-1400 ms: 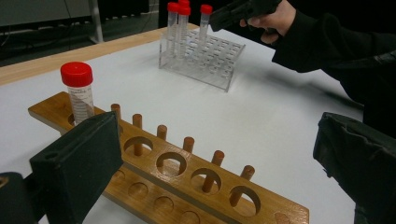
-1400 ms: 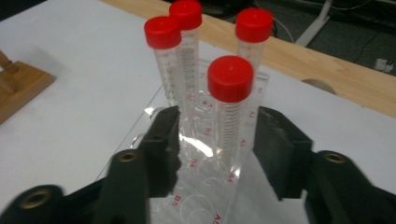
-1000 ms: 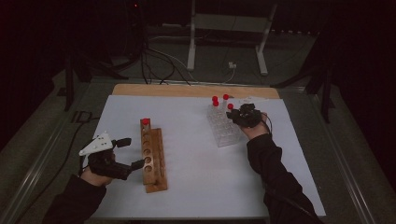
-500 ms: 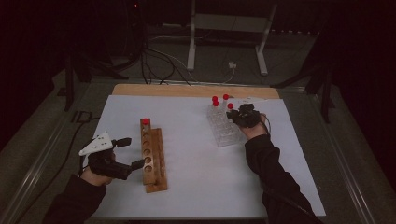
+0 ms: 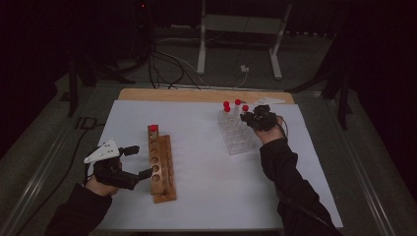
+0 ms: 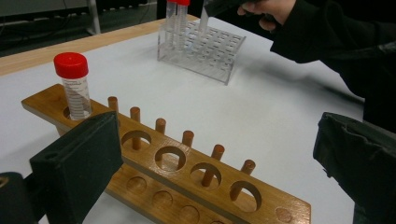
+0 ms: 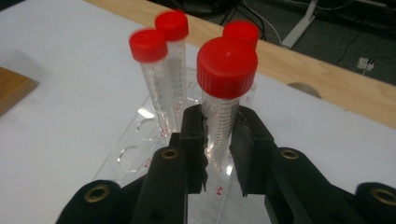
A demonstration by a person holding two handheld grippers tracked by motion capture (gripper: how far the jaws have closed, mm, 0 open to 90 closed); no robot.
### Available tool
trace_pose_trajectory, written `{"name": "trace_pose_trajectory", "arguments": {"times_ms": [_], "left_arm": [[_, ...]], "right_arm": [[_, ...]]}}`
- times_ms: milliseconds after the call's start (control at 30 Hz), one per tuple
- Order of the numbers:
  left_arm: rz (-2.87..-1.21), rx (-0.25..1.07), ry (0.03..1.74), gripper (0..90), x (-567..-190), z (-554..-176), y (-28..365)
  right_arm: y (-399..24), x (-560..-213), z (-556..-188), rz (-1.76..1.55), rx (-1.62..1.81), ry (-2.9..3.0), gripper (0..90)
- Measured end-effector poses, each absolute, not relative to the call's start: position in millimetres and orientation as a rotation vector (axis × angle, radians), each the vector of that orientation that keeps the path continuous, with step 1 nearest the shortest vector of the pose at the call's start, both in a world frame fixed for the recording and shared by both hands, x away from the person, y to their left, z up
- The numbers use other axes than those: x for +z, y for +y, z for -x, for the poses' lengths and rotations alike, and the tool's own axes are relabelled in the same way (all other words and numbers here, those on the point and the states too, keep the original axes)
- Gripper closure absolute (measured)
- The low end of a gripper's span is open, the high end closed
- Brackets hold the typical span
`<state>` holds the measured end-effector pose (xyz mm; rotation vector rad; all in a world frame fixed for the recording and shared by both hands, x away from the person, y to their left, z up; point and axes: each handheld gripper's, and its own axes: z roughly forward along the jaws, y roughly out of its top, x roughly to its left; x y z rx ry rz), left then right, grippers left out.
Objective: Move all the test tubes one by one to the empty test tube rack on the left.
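A clear plastic rack [image 5: 236,135] stands at the back right of the white mat, with red-capped tubes [image 5: 226,105] upright in it. My right gripper [image 5: 256,118] is at its far right corner, shut on one red-capped tube [image 7: 227,65]; both pads [image 7: 194,135] press on the clear tube body, which stands upright. Three more capped tubes [image 7: 148,46] stand behind it. My left gripper [image 5: 138,161] stands open beside the wooden rack [image 5: 161,167], which lies between its wide jaws [image 6: 217,140]. One red-capped tube [image 6: 72,74] stands in the wooden rack's end hole.
The wooden rack [image 6: 187,158] has several vacant holes and a row of pegs. A bare wooden strip [image 5: 196,95] runs along the mat's far edge. Cables and a stand's legs [image 5: 201,59] lie on the floor beyond the table.
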<state>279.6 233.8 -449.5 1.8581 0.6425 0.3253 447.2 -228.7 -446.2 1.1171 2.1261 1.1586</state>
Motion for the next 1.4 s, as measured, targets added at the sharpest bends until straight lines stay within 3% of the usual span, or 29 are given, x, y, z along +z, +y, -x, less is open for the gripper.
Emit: {"name": "trace_pose_trajectory", "arguments": {"times_ms": [600, 1400], "left_arm": [[-1.854, 0.316, 0.626, 2.0, -436.5, -280.6, 225.3], [-1.873, 0.299, 0.571, 2.0, -419.4, -284.1, 196.7]], "right_arm": [[-220.4, -394.5, -413.0, -0.986, 1.208, 2.135, 74.8], [-174.9, -416.6, -353.8, -0.815, 1.256, 2.325, 74.7]]}}
